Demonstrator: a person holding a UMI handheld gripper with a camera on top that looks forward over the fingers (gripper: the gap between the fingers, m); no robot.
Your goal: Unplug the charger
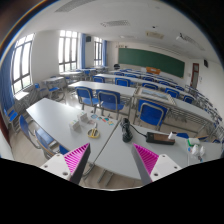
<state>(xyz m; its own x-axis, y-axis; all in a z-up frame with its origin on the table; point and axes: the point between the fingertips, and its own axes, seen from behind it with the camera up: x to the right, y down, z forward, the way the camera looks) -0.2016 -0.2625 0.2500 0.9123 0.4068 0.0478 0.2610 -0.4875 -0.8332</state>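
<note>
My gripper (112, 153) is held above the near end of a long grey desk (105, 145). Its two fingers stand wide apart and open, with nothing between the pink pads (75, 156). Beyond the fingers, a dark object (126, 128) that may be the charger lies on the desk, well ahead of the fingertips. I cannot make out a plug, a socket or a cable.
A small pale item (95, 131) lies left of the dark object, and a clear bottle (190, 144) stands to the right. Rows of desks with blue chairs (150, 113) fill the room up to a green chalkboard (150, 60). Windows (22, 62) line the left wall.
</note>
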